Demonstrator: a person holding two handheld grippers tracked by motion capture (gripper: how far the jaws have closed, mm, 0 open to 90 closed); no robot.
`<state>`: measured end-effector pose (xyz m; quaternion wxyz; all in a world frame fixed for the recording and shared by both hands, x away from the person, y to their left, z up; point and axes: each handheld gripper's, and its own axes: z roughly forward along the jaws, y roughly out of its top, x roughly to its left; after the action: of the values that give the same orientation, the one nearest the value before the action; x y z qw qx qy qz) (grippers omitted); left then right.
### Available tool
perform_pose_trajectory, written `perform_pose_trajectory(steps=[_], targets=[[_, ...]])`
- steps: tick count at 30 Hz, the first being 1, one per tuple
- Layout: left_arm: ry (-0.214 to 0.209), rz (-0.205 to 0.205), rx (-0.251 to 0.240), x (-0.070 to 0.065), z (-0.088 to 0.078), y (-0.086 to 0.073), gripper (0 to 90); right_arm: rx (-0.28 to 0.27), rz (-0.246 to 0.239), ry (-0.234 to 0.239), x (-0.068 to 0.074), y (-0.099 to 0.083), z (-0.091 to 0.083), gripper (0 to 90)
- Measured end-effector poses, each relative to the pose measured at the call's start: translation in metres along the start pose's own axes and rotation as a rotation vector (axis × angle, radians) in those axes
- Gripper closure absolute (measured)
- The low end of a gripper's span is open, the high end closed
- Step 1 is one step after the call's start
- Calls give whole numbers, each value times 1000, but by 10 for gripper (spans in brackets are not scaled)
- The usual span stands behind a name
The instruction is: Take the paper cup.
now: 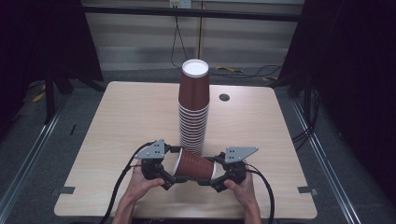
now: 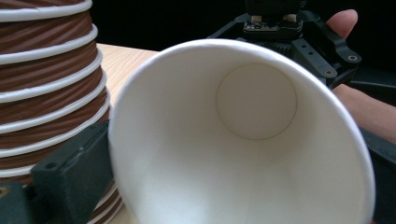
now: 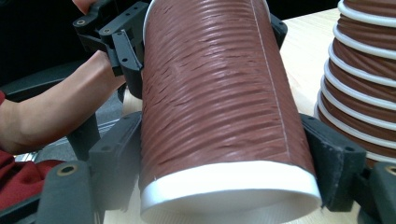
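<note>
Where both grippers meet at the near edge of the counter (image 1: 116, 121), about 6 o'clock in the high view, a single brown ribbed paper cup (image 1: 195, 166) lies on its side in the air between them. Its wide mouth points toward 9 o'clock and its narrow white-rimmed base toward 3 o'clock.

The right gripper (image 3: 224, 177) has its black fingers (image 3: 334, 168) pressed against both sides of the cup near the base, so it holds the cup. The left gripper (image 2: 233, 154) faces straight into the cup's white inside; its fingers (image 2: 74, 172) stand wide on either side of the mouth, spread about as far as they go. Whether their pads touch the rim cannot be told.

A person's hands (image 1: 142, 184) grip both tools from 6 o'clock, and black cables trail from them toward the near edge.

Just behind the held cup, toward 12 o'clock, a tall stack of matching upside-down cups (image 1: 193, 109) stands upright near the counter's middle. A small dark round grommet (image 1: 224, 97) sits in the counter at about 1 o'clock from the stack.
</note>
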<state>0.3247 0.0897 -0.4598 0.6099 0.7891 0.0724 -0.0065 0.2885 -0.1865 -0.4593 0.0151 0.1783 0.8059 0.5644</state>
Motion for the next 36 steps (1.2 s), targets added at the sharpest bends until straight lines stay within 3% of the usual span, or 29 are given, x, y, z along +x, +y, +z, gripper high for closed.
perform_pose_trajectory(steps=[1, 2, 3, 8, 13, 20, 29, 36], targets=[[-9, -9, 0, 1, 0, 0, 7, 3, -5, -2, 0, 1, 0, 227], [13, -8, 1, 1, 0, 0, 8, 1, -4, -2, 0, 1, 0, 227], [-18, -13, -4, 2, 0, 0, 8, 1, -4, -3, 0, 1, 0, 227], [-21, -17, -3, 2, 2, 0, 7, 8, -9, -1, 1, 2, 1, 226], [-67, -29, -24, 2, 6, -1, 9, 13, -19, 13, 2, 2, 2, 225], [-76, -21, -27, 0, 5, 1, 34, 4, -28, 32, 1, -1, 3, 225], [-56, -6, -1, -2, 3, 2, 46, 4, -26, 37, 2, -2, 5, 218], [-31, -18, 16, 0, 0, 3, 46, -9, -16, 0, 1, -3, 5, 147]])
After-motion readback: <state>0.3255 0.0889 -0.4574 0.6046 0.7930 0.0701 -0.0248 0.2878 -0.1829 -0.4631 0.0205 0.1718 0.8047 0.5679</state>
